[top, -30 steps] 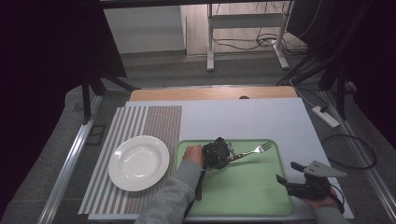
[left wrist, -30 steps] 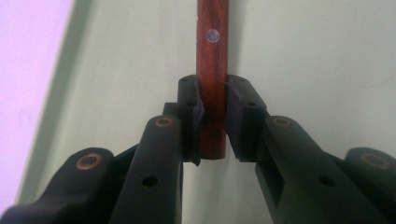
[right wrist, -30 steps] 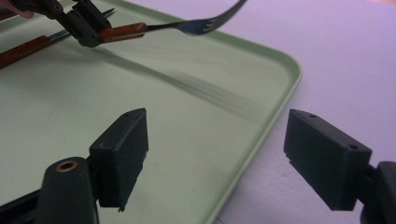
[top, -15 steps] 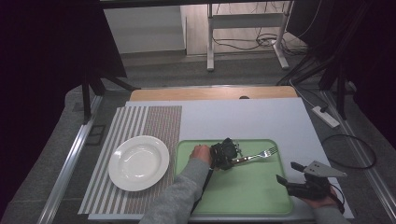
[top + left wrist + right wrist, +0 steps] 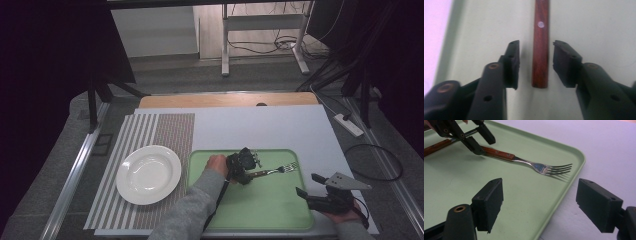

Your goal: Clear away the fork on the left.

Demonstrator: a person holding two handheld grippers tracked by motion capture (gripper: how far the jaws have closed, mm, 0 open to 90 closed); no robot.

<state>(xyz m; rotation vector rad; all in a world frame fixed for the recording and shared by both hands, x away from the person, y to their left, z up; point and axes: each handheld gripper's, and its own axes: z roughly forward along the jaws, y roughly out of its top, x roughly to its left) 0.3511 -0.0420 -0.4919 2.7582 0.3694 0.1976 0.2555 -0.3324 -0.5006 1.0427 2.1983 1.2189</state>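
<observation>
While the fork [image 5: 272, 171] lies flat on the green tray [image 5: 260, 215], the left gripper [image 5: 536, 65], jaws just opened astride its wooden handle, is judged to be releasing it; withdrawal is called for next, the right gripper [image 5: 539, 202] being held open nearby

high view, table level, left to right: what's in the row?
White plate → left gripper, jaws just opened and standing either side of the wooden handle → tines of the fork → right gripper, open, past the right edge of the green tray.
</observation>
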